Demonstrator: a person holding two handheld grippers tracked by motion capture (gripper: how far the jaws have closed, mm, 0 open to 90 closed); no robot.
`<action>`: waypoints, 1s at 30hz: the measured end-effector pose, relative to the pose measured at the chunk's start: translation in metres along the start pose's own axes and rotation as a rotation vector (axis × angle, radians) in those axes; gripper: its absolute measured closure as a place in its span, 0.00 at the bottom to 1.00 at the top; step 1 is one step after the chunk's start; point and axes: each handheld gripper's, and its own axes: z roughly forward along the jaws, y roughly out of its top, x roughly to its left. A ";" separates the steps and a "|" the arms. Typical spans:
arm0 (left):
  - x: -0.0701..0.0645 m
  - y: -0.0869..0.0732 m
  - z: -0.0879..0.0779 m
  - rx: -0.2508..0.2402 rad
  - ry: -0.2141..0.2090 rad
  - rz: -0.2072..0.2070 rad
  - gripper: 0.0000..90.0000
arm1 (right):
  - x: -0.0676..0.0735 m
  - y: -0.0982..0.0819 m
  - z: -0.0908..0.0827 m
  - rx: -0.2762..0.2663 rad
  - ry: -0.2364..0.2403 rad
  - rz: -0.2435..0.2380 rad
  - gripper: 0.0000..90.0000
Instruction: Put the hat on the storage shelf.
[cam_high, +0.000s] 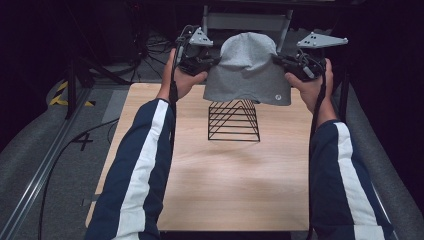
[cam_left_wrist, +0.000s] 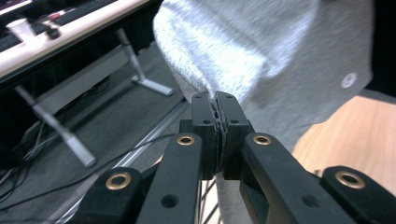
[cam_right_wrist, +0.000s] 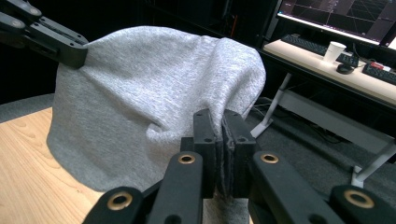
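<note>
- The grey beanie (cam_high: 248, 70) is held up in the air above the far half of the wooden table (cam_high: 220, 175), stretched between the two grippers.
- Its lower edge hangs just over the top of the black wire rack (cam_high: 234, 121), which stands on the table; whether cloth and wire touch cannot be told.
- A small round white badge (cam_high: 278, 97) is seen near the hat's lower right corner in the high view.
- The left gripper (cam_high: 214, 62) is closed on the hat's left edge; in the left gripper view the jaws are pressed together with a thin fold of grey knit (cam_left_wrist: 218, 100) pinched between them.
- The right gripper (cam_high: 278, 59) is closed on the opposite edge; in the right gripper view a fold of the fabric (cam_right_wrist: 221, 122) is clamped between its nearly touching jaws.
- In the right gripper view the left gripper is seen at the upper left, biting the far side of the hat.
- Both grippers are held at about the same height, on either side of the hat.
- A paper cup (cam_right_wrist: 334, 50) stands on a desk (cam_right_wrist: 327, 70) behind the table.
</note>
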 end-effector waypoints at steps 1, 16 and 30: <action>0.002 -0.002 0.001 -0.002 -0.011 -0.007 0.98 | -0.001 -0.002 0.002 0.006 0.002 0.010 0.96; -0.001 -0.023 0.005 -0.032 -0.044 -0.031 0.98 | 0.005 -0.023 0.006 -0.009 0.050 0.020 0.96; -0.018 -0.023 -0.034 -0.099 -0.073 0.003 0.98 | 0.022 -0.022 -0.009 -0.031 0.079 -0.014 0.96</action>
